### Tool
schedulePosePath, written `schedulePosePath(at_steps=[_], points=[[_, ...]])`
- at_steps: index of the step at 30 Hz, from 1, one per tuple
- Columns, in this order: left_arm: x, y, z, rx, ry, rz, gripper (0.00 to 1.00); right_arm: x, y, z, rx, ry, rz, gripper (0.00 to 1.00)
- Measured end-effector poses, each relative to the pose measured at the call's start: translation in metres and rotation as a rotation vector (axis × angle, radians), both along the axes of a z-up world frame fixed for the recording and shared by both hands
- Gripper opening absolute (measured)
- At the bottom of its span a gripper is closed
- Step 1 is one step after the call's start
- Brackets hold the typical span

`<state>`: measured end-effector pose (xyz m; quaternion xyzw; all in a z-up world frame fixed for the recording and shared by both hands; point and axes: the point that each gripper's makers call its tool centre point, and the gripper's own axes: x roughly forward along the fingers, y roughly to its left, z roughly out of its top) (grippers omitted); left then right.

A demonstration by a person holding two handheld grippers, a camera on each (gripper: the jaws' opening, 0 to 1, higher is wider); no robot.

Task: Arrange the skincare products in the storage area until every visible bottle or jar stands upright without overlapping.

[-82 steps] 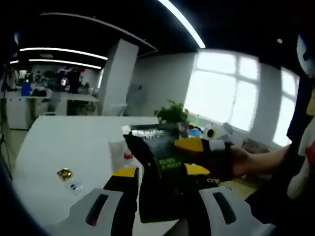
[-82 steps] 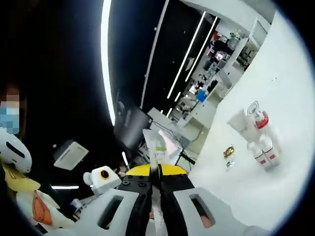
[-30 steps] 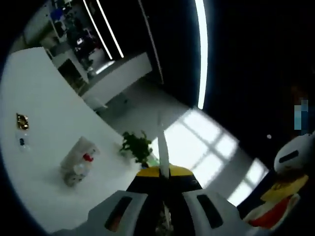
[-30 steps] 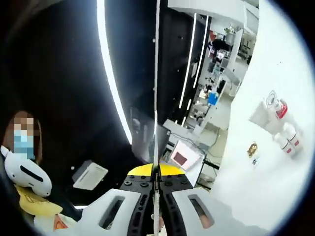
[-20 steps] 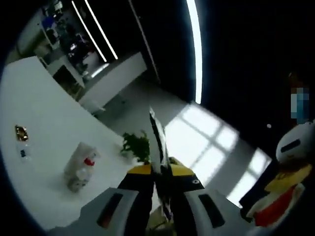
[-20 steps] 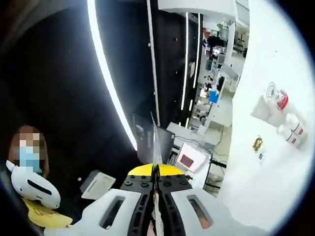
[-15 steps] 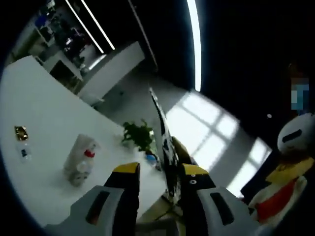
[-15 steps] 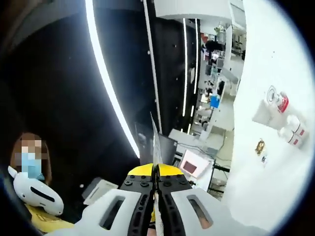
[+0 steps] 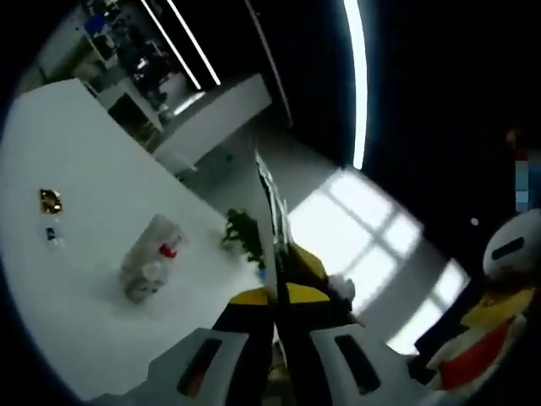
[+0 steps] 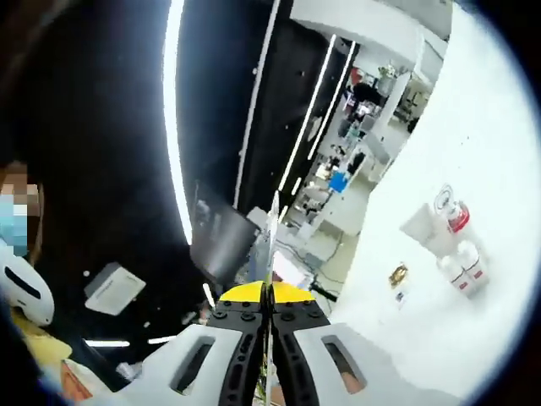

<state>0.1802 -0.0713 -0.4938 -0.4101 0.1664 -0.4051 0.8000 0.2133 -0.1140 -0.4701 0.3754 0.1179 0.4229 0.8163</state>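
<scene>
Glossy thin flat packet (image 9: pixel 269 216) pinched edge-on by both grippers' fingers, L (image 9: pixel 273 298) & R (image 10: pixel 268 293); white-capped skincare bottles (image 10: pixel 459 262) well beyond on white counter (image 9: pixel 76 288). Pull evenly.

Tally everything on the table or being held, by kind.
White bottles with red bands: 2
Red-capped bottle: 1
Clear plastic wrapper: 1
Gold sachet: 1
Small clear item: 1
Flat pouch, held edge-on: 1
Total: 7
</scene>
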Motion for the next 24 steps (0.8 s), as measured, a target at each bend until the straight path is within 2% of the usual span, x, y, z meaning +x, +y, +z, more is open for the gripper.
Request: schedulePosePath(at_steps=[3,6,8,12,15,17,21,24], points=[[-0.002,0.000,-0.012,0.020,0.054,0.010,0.00,0.000,0.002,-0.012,-0.144,-0.030,-0.004,0.02],[-0.005,-0.001,-0.022,0.051,0.090,0.007,0.00,-0.001,0.005,-0.024,-0.300,-0.091,-0.002,0.03],[-0.006,-0.001,-0.029,0.076,0.112,0.006,0.00,-0.002,0.006,-0.029,-0.367,-0.119,0.001,0.03],[-0.008,0.002,-0.047,0.182,0.132,0.000,0.03,-0.002,0.007,-0.040,-0.472,-0.155,0.006,0.03],[-0.009,0.006,-0.060,0.301,0.116,-0.009,0.06,-0.002,0.010,-0.044,-0.502,-0.167,0.010,0.02],[-0.010,0.006,-0.065,0.332,0.124,-0.015,0.07,-0.002,0.010,-0.046,-0.516,-0.166,0.011,0.02],[-0.008,0.008,-0.067,0.314,0.141,-0.025,0.00,0.000,0.011,-0.052,-0.542,-0.163,0.012,0.02],[-0.005,0.011,-0.069,0.325,0.149,-0.011,0.00,0.001,0.012,-0.055,-0.578,-0.185,0.020,0.02]])
